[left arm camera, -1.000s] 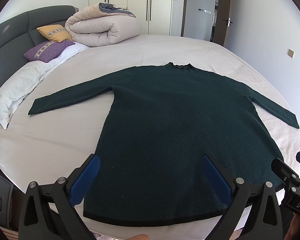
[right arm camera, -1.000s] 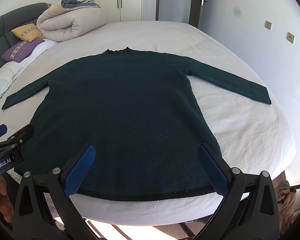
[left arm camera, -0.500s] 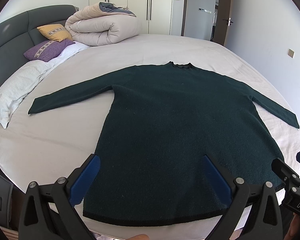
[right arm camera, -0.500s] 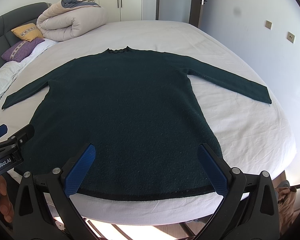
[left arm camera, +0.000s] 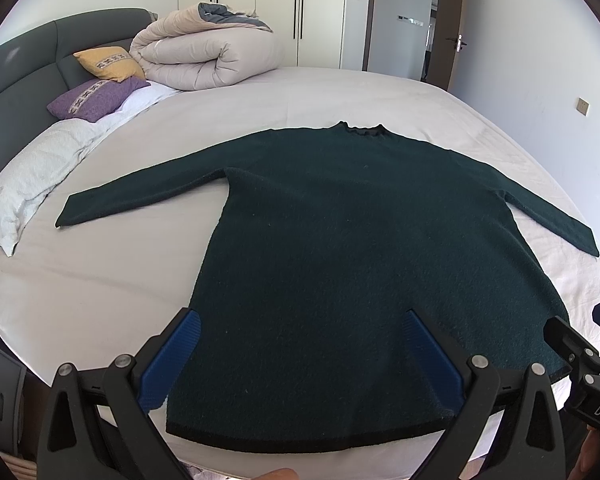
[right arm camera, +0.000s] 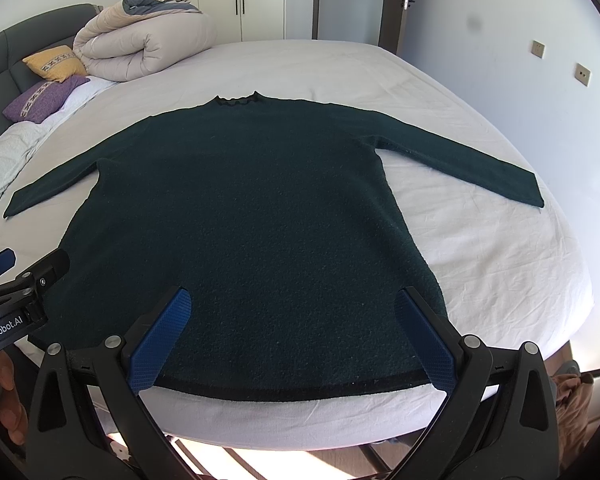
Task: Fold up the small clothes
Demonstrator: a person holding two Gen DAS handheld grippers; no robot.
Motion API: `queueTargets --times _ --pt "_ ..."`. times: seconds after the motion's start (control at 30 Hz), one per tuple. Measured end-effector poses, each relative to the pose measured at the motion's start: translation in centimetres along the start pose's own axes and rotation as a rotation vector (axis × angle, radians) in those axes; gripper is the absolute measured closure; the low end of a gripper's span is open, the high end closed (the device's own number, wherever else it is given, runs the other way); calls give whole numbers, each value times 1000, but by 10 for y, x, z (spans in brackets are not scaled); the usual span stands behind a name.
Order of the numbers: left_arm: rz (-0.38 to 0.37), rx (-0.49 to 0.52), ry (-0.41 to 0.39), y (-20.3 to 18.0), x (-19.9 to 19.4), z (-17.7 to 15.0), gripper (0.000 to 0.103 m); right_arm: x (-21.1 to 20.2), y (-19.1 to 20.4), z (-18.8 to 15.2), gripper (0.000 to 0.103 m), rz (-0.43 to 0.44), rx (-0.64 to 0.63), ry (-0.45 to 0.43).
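A dark green long-sleeved sweater [left arm camera: 360,248] lies flat on the white bed, collar far from me, both sleeves spread out to the sides; it also shows in the right wrist view [right arm camera: 260,208]. Its black hem runs along the near bed edge. My left gripper [left arm camera: 300,332] is open and empty, hovering over the hem's left part. My right gripper [right arm camera: 294,312] is open and empty over the hem's right part. Each gripper shows at the edge of the other's view: the right gripper [left arm camera: 580,356] and the left gripper [right arm camera: 20,280].
A rolled beige duvet [left arm camera: 204,56], a yellow cushion [left arm camera: 108,64], a purple cushion [left arm camera: 96,98] and a white pillow [left arm camera: 32,176] lie at the bed's far left by the grey headboard [left arm camera: 20,64]. Wardrobe doors and a door stand behind. The bed edge [right arm camera: 300,420] is just below the grippers.
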State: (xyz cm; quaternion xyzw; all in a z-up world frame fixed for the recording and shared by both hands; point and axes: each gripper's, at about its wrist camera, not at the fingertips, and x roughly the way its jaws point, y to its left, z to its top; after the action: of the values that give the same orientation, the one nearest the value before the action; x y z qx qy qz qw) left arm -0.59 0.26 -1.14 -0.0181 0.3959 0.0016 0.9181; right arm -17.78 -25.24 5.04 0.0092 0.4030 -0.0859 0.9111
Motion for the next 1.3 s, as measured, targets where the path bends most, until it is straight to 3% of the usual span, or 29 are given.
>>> queueTargets --times 0.57,0.97,1.07,1.23,1.3 --pt "3 0 -8 8 4 -3 0 8 10 -9 0 -6 -14 12" --pt "8 -89 -6 56 18 18 0 19 23 5 0 -13 -54 34" --pt "-4 -141 -6 78 22 31 0 25 28 14 0 -3 -64 38" --pt "-146 -285 28 123 44 50 0 35 39 35 0 13 -84 27" --pt "-162 -362 11 144 55 54 0 41 44 44 0 21 -90 28"
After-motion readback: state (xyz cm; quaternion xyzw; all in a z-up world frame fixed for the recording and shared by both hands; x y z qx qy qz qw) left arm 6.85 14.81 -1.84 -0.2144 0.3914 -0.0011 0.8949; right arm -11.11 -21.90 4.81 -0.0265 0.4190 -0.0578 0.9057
